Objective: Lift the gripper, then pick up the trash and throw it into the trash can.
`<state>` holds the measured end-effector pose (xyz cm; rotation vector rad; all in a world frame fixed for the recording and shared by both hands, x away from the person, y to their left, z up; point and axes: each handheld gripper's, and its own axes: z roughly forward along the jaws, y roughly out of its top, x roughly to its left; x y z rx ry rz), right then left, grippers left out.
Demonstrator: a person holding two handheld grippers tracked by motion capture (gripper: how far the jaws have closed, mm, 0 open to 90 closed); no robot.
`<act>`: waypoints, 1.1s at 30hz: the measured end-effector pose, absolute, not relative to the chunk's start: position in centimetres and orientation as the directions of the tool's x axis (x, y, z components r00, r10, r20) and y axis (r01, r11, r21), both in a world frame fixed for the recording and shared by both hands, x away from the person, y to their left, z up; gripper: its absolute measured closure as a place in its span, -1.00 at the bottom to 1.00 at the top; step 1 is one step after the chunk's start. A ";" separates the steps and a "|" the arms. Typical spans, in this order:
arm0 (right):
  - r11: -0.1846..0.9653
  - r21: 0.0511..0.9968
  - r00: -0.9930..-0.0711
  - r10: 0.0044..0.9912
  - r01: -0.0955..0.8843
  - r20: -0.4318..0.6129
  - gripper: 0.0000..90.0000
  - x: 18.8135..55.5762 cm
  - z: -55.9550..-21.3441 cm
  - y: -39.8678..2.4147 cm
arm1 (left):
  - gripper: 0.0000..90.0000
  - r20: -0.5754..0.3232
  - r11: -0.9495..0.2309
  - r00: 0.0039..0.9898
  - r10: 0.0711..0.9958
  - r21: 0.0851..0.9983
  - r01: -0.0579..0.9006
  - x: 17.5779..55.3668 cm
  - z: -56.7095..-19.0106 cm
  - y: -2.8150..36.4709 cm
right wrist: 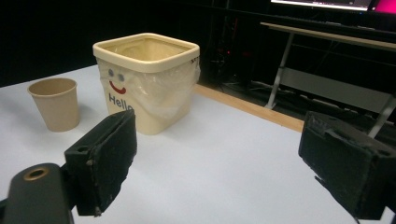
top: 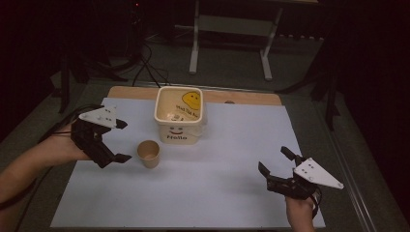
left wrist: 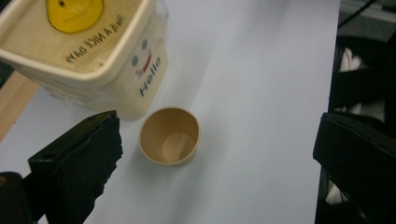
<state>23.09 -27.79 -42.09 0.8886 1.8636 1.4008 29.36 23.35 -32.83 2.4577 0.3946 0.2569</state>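
The left gripper [top: 122, 140], at the left middle of the high view, has its jaws spread wide and holds nothing. In the left gripper view its two black jaws stand at the lower left and lower right corners, and the paper cup [left wrist: 170, 136] sits between them, a little nearer the left jaw, touching neither.

The cup is a small, plain tan paper cup, upright, open at the top and empty; its round bottom shows through the mouth. In the high view the paper cup [top: 148, 153] stands left of centre, just to the right of the left gripper's lower jaw.

Just behind it, towards the upper centre, stands a cream square bucket [top: 179, 115] lined with clear plastic, printed with a smiling face and "Hello".

The right gripper [top: 276, 161], at the lower right, is also spread and empty, well apart from the cup.

Everything rests on a pale table sheet [top: 212, 193].
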 end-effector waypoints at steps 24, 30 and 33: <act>0.218 0.967 -0.595 0.798 0.135 -0.097 -0.74 23.2 -42.2 -27.5 | -0.95 0.092 -0.880 0.971 0.222 0.448 0.159 30.4 -32.9 19.0; 0.206 0.969 -0.593 0.801 0.136 -0.086 -0.74 23.1 -42.2 -27.6 | -0.93 0.095 -0.896 0.977 0.192 0.424 0.135 30.5 -33.0 17.9; 0.197 0.971 -0.595 0.800 0.136 -0.079 -0.74 23.1 -42.3 -27.7 | -0.93 0.099 -0.903 0.979 0.179 0.412 0.123 30.6 -33.0 17.4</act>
